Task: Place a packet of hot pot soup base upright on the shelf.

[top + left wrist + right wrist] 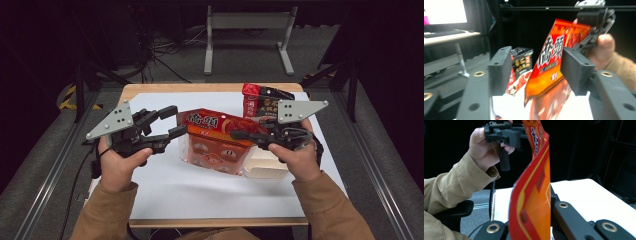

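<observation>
A red and orange snack packet (212, 137) with white characters is held up over the white mat. My right gripper (239, 134) is shut on its right edge; in the right gripper view the packet (534, 202) stands pinched between the jaws. My left gripper (172, 121) is open at the packet's left end. In the left gripper view the packet (551, 65) hangs in the gap between the wide-apart jaws of the left gripper (537, 71), and I cannot tell whether they touch it. The right gripper (595, 22) grips the packet's far edge there.
A second, dark red and black packet (260, 102) stands at the back right of the table. A white box (265, 169) lies under the held packet's right end. A white mat (200, 195) covers the wooden table. A metal stand (247, 30) is on the floor behind.
</observation>
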A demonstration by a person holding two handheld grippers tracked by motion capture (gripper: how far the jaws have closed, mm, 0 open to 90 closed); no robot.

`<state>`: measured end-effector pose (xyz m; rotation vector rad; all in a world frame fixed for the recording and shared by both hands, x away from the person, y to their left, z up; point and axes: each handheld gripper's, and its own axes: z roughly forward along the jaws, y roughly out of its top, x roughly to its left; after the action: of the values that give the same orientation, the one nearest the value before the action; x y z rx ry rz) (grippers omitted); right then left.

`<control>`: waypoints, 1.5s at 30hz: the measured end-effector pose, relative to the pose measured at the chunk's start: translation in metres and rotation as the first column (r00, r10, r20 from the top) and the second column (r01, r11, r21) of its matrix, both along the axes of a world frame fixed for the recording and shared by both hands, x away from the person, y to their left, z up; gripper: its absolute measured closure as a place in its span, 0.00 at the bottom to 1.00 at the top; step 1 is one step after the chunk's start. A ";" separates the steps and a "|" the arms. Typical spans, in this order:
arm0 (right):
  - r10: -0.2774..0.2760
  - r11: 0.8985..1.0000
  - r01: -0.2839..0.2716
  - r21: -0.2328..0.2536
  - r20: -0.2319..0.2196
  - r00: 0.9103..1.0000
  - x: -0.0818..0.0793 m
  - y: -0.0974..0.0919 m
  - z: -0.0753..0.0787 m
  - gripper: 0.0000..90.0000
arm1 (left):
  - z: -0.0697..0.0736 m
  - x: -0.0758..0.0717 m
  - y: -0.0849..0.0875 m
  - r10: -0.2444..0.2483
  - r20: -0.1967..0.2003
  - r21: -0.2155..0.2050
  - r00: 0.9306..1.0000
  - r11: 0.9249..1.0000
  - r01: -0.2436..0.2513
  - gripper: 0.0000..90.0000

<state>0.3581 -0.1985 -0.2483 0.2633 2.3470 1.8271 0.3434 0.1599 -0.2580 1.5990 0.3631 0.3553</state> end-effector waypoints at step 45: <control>-0.253 0.966 0.254 -0.044 0.026 0.967 0.034 -0.078 0.039 1.00 | -0.073 0.046 0.035 0.221 -0.166 0.202 0.961 0.962 -0.186 0.19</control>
<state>0.3918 -0.2770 -0.2097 0.5117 2.2204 1.6447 0.3891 0.1954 -0.3312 1.7875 0.6592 0.4064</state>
